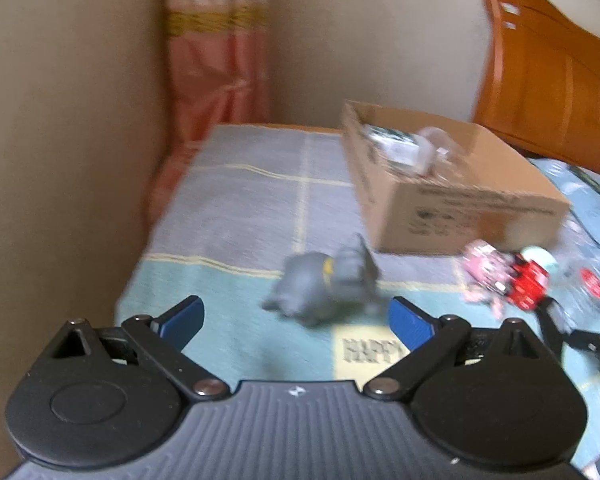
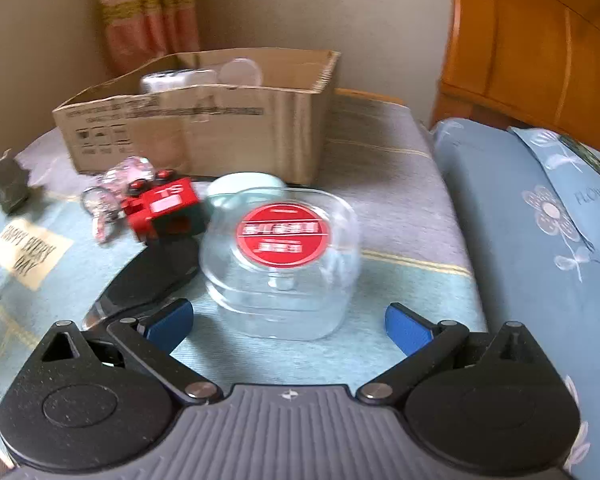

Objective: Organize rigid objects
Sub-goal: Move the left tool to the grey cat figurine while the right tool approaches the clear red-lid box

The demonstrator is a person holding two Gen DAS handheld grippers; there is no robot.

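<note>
My left gripper (image 1: 296,320) sits closest to the lens, its blue-padded fingers (image 1: 182,320) spread wide with nothing between them. Just past them a grey toy figure (image 1: 320,288) lies on the blue-green checked cloth (image 1: 240,200), in front of the cardboard box's (image 1: 452,196) near corner and apart from my pads. I take that box as my landmark. It stands open on the cloth and holds a few pale items I cannot make out through the blur. At the foot of the box, towards its right end in the left view, a pink trinket (image 1: 482,272) and a red toy car (image 1: 528,284) lie touching each other.

My right gripper (image 2: 288,322) is also spread wide and empty. A clear plastic container (image 2: 282,264) with a round red label stands in front of the box, just beyond my blue pads, not touched by either. A pale green lid (image 2: 244,186) sits between it and the box. A yellow patch (image 2: 28,254) reading "HAPPY EVERY DAY" lies well in front of the box's left end
</note>
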